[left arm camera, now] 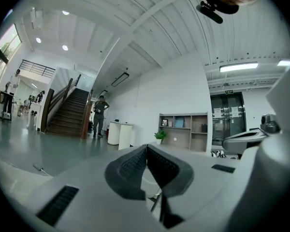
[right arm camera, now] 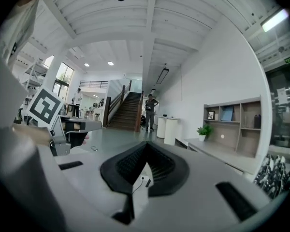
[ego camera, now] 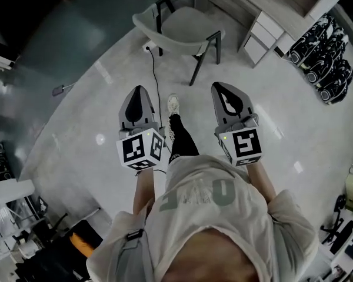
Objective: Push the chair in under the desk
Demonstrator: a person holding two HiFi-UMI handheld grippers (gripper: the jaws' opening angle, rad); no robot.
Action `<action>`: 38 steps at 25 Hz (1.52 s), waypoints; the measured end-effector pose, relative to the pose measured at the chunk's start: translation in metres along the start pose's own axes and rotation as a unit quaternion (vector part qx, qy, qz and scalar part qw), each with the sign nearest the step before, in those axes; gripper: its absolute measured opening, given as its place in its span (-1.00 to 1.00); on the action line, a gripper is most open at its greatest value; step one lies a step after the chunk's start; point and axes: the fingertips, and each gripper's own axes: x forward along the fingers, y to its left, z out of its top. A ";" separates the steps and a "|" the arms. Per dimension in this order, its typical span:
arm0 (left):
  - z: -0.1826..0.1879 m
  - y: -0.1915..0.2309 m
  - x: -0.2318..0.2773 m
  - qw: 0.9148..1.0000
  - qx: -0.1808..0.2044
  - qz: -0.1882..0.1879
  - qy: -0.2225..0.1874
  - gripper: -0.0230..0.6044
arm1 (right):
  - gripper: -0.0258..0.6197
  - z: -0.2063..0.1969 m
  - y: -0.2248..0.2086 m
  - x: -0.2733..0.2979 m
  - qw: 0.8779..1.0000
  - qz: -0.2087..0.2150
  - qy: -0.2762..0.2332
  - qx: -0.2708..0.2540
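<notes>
- Both pairs of jaws are closed tight with nothing between them. The left gripper (ego camera: 139,98) and right gripper (ego camera: 226,98) sit side by side, empty.
- The chair (ego camera: 179,25) stands well ahead of them, pulled out from the desk (ego camera: 265,2) and untouched.
- Closed tips on the curved backrest could slide off, I think, or an uneven push could swing the chair into the drawer unit (ego camera: 257,37).
- A cable (ego camera: 155,78) runs along the floor by the chair's legs — a leg could catch it or drag it.
- The desk is cut off at the frame's top edge, so I cannot see the space under it. Both gripper views show little of the chair behind their own jaws.
</notes>
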 end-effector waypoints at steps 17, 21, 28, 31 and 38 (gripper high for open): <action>0.078 0.119 0.333 0.996 0.058 -0.049 -0.051 -0.88 | -0.87 0.088 -0.046 0.341 0.998 0.015 -0.005 -0.055; 0.072 0.142 0.376 0.998 0.032 -0.055 -0.008 -0.88 | -0.87 0.076 -0.057 0.388 1.000 0.014 0.015 0.011; 0.026 0.157 0.419 0.998 0.029 -0.022 0.054 -0.88 | -0.87 0.023 -0.071 0.424 0.995 0.044 0.087 0.009; 0.017 0.158 0.428 0.998 0.015 -0.002 0.063 -0.88 | -0.87 0.014 -0.080 0.437 0.994 0.060 0.081 0.035; -0.003 0.152 0.437 0.995 0.005 0.032 0.095 -0.88 | -0.87 0.004 -0.075 0.466 0.984 0.136 0.078 0.078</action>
